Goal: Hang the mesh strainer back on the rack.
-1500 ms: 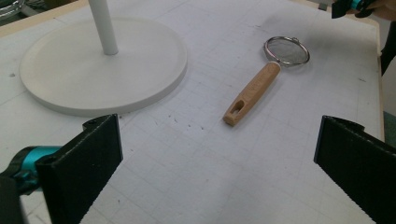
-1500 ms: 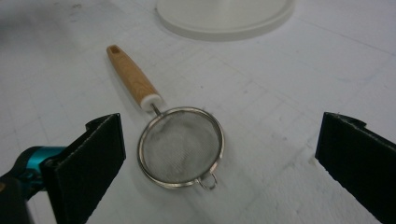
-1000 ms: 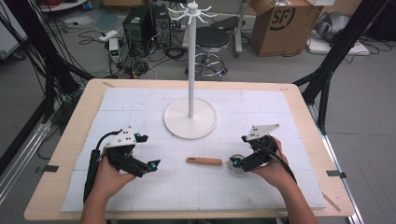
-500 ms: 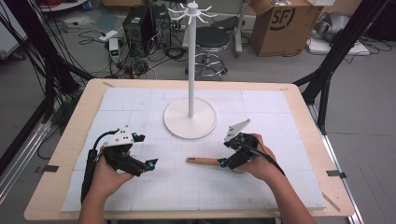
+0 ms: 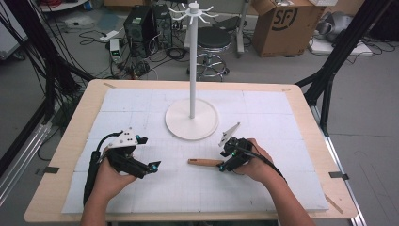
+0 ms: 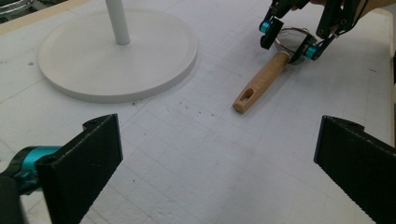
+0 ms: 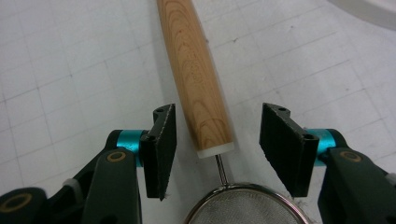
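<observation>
Where the white gridded mat covers the wooden tabletop, a small strainer lies flat at about five o'clock from the white hook stand. Its pale wooden handle points toward nine o'clock, with a slot near the tip, which the left gripper view shows. The right gripper straddles the handle's ferrule end, jaws apart, not touching it. The left gripper hovers at eight o'clock from the stand, jaws spread wide. Beyond the tabletop stand a stool, a cardboard box and cables on grey floor. The right gripper view reveals fine steel mesh.
</observation>
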The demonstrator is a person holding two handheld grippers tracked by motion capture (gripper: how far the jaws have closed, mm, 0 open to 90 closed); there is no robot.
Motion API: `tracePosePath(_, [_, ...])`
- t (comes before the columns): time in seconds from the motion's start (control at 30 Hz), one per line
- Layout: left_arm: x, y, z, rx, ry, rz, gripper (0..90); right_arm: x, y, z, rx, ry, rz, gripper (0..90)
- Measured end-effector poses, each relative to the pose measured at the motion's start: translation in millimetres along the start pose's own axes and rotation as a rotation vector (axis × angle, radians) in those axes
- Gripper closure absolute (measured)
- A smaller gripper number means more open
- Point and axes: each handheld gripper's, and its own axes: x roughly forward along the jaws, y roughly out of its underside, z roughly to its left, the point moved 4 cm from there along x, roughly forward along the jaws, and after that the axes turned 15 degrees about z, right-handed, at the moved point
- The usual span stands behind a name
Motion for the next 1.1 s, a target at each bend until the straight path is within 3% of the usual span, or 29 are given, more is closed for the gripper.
tracePosePath(0.33, [-1.4,0.3,0.2,-0.003,0.0,-0.008,1.7,7.7,-4.5,0.5,0.007,-0.003,0.059,63.3])
tracePosePath(0.67, [-0.9,-0.2,-1.2,-0.002,0.0,-0.003,1.7,8.0,-5.1,2.9,0.016,0.02,0.076,65.5])
tracePosePath(1.1, [-1.7,0.6,-0.6,-0.004,-0.004,-0.008,1.7,7.4,-6.5,8.1,-0.009,0.066,0.091,68.8])
